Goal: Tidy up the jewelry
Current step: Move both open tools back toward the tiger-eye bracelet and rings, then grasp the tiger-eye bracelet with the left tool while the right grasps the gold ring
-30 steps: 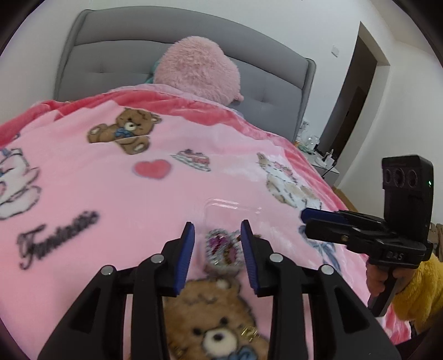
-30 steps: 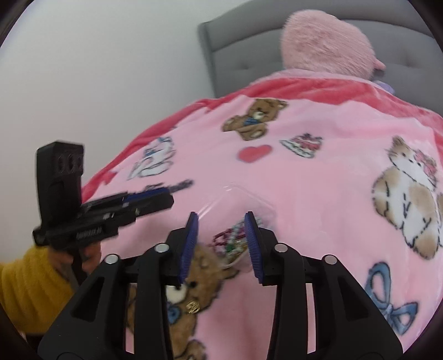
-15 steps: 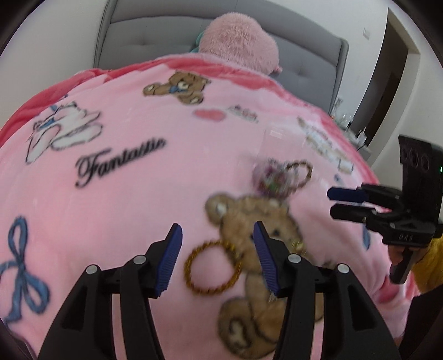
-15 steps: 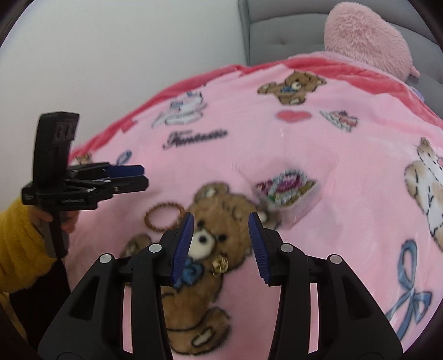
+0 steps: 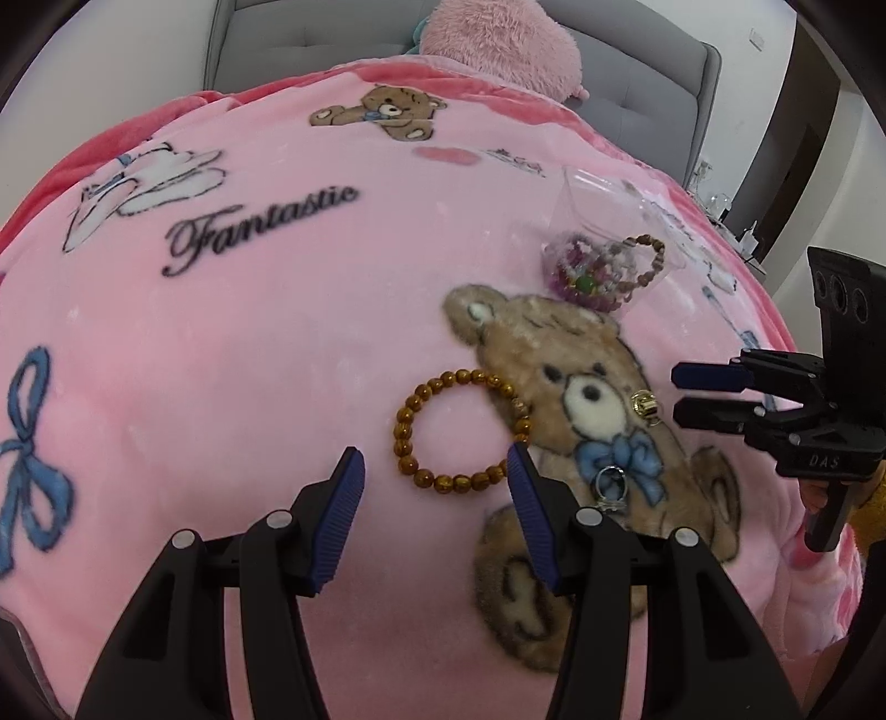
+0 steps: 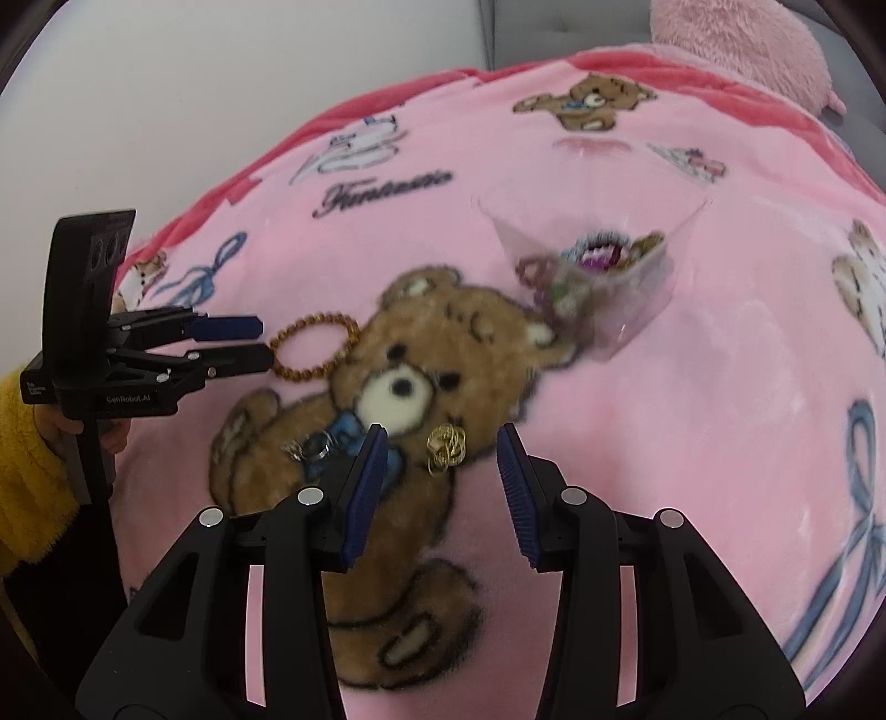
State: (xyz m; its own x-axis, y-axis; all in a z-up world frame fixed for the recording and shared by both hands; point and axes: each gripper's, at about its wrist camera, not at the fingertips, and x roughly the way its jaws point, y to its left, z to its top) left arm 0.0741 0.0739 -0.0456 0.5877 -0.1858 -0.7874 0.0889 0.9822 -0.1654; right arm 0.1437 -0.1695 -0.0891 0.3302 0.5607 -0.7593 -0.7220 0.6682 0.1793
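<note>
The left gripper (image 5: 434, 471) is held with its jaws apart, having just been opened wider, and nothing is clamped between them; the brown bead bracelet (image 5: 462, 429) lies just ahead of the tips, one tip almost at the bracelet's edge. The right gripper (image 6: 440, 451) is likewise held apart and empty, and a small gold ornament (image 6: 446, 446) lies on the blanket (image 5: 249, 343) in the gap between its fingertips, though contact cannot be confirmed. A silver ring (image 5: 609, 484) is seen near the printed bear's blue bow, between the two tools. Farther out, a clear plastic box (image 5: 601, 232) rests on the blanket, already filled with a tangle of coloured beads, with one beaded bracelet (image 5: 645, 260) draped over its rim. From this it is judged that the sorting is partly done: several pieces are stowed in the box, while the brown bracelet, the gold ornament and the ring are left loose. Neither loose piece is yet gripped, so both pick-ups are judged to be about to start. A grey headboard (image 5: 310, 33) and a pink plush toy (image 5: 498, 39) are seen beyond.
</note>
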